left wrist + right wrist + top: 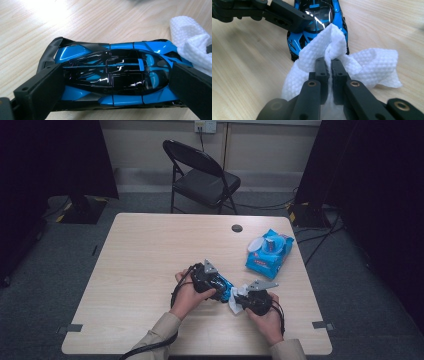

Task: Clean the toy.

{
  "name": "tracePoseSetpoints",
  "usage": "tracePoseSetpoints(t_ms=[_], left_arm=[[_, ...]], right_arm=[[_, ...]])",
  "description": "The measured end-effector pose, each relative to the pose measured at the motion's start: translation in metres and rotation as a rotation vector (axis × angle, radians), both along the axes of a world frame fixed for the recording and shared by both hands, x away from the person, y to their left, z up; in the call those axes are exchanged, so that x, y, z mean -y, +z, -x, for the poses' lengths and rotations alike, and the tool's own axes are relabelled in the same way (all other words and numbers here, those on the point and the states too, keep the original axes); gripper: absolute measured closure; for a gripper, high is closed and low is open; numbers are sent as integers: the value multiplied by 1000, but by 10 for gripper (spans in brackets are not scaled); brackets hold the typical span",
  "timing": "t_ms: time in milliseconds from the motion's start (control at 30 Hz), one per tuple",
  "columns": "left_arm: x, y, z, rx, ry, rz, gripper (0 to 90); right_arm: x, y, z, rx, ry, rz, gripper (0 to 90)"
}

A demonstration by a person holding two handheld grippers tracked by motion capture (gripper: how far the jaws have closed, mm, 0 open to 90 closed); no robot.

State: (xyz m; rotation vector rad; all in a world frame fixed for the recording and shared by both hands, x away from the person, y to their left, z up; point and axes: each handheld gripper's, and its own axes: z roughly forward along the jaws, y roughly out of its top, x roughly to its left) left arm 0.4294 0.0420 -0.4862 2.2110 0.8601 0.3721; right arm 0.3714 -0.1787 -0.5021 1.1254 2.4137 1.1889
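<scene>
Gripping a blue and black toy car (113, 77) across its body, the left gripper (207, 279) has its two black jaws pressed against the car's two ends, as the left gripper view shows; the car lies on the table (150, 250), toward the near edge and a little right of the middle. The right gripper (250, 297) has its jaws closed almost together on a bunched fold of a white wipe (329, 50), and the pinched fold rests against one end of the car, just beside one jaw of the left gripper. The rest of the wipe spreads loosely on the tabletop under and around the right gripper's jaws. In the high view the two grippers sit close together, each held in one of the person's hands, with cables trailing back toward the near edge. Near the table's far right corner lies a blue wipes packet (269, 252) with its lid flap open, well apart from the car. A small round grommet hole (237, 228) sits near the far edge. Beyond the table stands a black folding chair (202, 177).
</scene>
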Motion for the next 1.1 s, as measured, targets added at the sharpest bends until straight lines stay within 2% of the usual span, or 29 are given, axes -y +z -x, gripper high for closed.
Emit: tracePoseSetpoints(t_ms=[500,600,900,1100], left_arm=[[0,0,0,4,4,-3,0],[0,0,0,3,4,-3,0],[0,0,0,4,2,-6,0],[0,0,0,0,1,-4,0]], right_arm=[[-8,2,7,-18,41,6,867],[-10,1,8,-25,48,-13,867],[-26,0,12,-19,79,-17,866],[-30,-2,11,-23,102,-42,864]])
